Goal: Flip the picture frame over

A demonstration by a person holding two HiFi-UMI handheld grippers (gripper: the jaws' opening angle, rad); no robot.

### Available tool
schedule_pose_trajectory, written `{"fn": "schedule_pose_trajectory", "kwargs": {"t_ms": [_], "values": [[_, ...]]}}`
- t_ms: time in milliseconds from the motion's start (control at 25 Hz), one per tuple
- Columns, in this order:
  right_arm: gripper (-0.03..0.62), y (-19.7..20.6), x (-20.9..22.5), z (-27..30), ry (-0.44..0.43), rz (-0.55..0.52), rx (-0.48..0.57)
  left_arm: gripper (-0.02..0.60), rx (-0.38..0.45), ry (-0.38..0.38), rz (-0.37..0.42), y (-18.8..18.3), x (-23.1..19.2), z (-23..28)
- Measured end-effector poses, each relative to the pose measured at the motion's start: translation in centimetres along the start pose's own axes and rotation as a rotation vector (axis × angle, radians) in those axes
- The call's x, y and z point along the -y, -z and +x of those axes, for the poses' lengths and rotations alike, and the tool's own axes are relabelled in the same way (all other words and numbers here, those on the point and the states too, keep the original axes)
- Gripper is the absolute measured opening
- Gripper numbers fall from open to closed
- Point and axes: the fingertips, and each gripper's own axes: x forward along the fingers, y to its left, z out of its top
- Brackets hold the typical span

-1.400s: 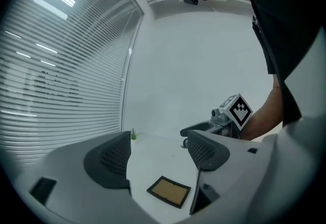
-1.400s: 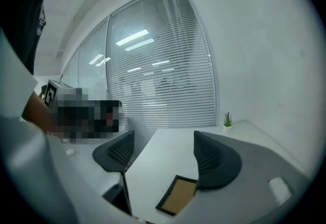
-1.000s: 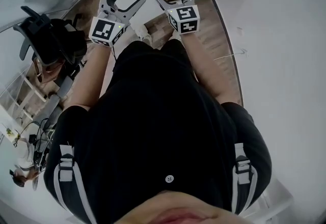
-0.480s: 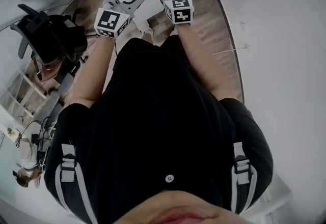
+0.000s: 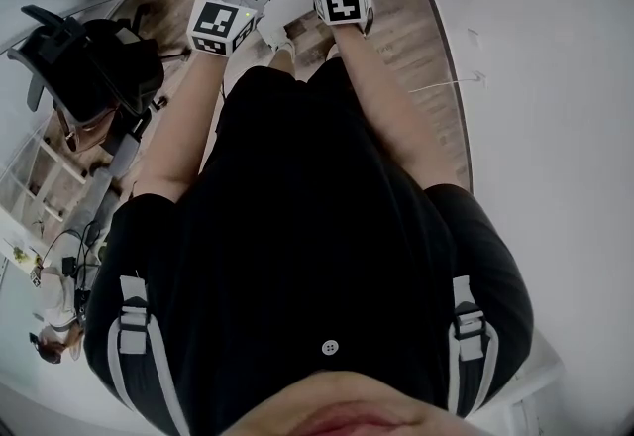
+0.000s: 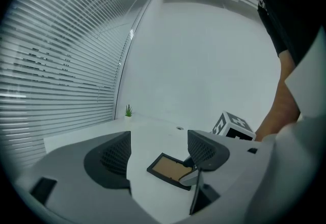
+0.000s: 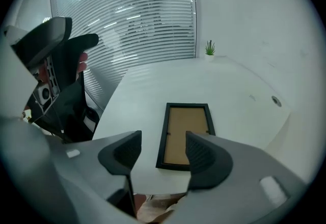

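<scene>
The picture frame [image 7: 187, 134] is seen flat on the counter [image 7: 145, 88], backing up. Its near end is bracketed by the 2 jaws of the right gripper [image 7: 160, 150] — apart, just been closing, nothing pinched — while the left gripper [image 6: 159, 152] is held spread wide.

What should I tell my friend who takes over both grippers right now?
Left gripper: open, empty, over the table beside the frame.
Right gripper: open, jaws just been closing, at the frame's near end, no grip yet.
Frame: flat on the table, brown board up.
Done: nothing flipped.
Left: grip the frame, turn it over.
</scene>
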Motion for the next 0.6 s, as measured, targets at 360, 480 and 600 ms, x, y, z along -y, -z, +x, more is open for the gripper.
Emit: {"fn": "schedule_pose_trajectory", "kwargs": {"t_ms": [360, 480, 600], "values": [[0.25, 1.1, -0.2, 2.0, 0.004, -0.002, -0.097, 0.351, -0.019, -0.021, -0.019, 1.5, -0.8, 0.5], [0.236, 1.4, -0.9, 2.2, -0.008, 0.012, -0.117, 0.351, -0.028, -0.027, -0.016, 2.1, -1.0, 1.1], [0.226, 1.6, -1.2, 2.7, -0.007, 0.004, -0.127, 0.351, -0.04, -0.032, -0.016, 2.6, -1.4, 1.7]]}}
